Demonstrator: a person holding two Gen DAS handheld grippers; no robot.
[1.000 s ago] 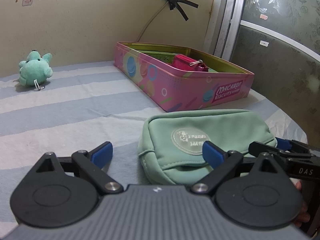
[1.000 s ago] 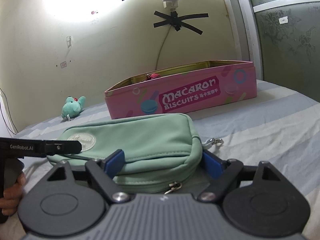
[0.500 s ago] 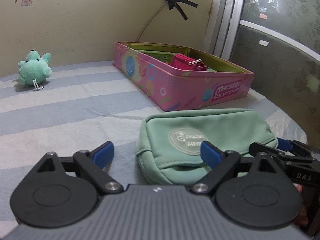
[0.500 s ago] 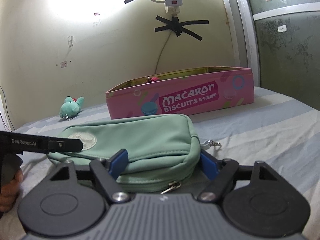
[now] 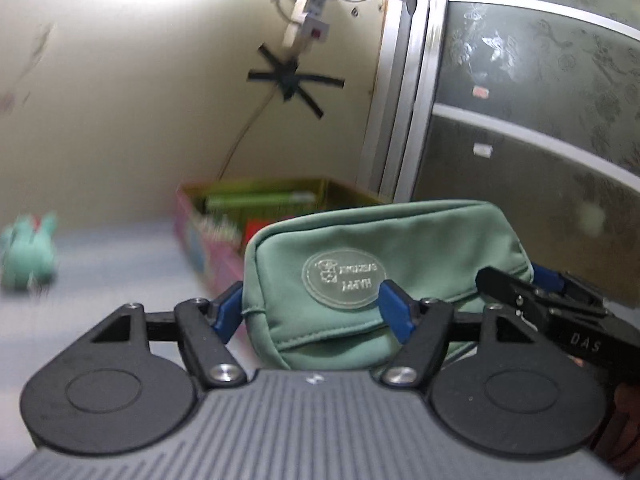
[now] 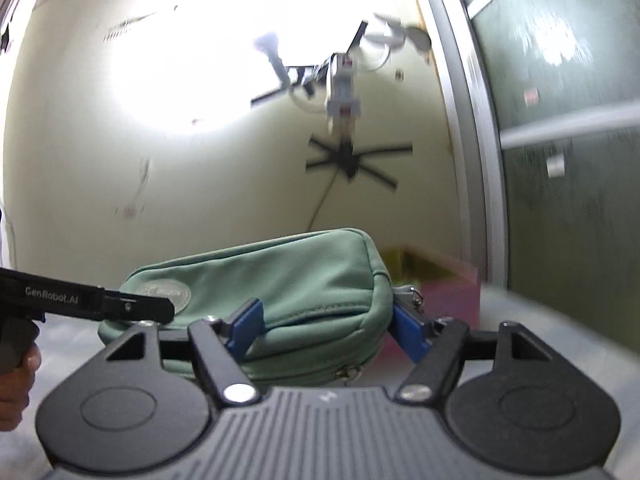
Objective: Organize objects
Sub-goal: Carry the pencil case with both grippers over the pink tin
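A mint green zip pouch (image 5: 384,264) with an oval badge is held up off the bed, in front of the pink Macaron biscuit tin (image 5: 208,240). My left gripper (image 5: 312,312) is shut on the pouch's left end. My right gripper (image 6: 328,326) is shut on its right end, by the zipper pull (image 6: 414,294). The pouch also fills the middle of the right wrist view (image 6: 280,280). The tin shows behind it there as a blurred pink corner (image 6: 440,292). Each view shows the other gripper at its edge.
A small teal plush toy (image 5: 28,256) lies on the striped blue and white bedsheet (image 5: 112,264) at the left. A beige wall with a taped cable and power strip (image 6: 344,92) stands behind, and a frosted glass door (image 5: 520,140) is at the right.
Both grippers have closed on the pouch and lifted it off the bedsheet. The views have tilted upward and toward the tin, with motion blur.
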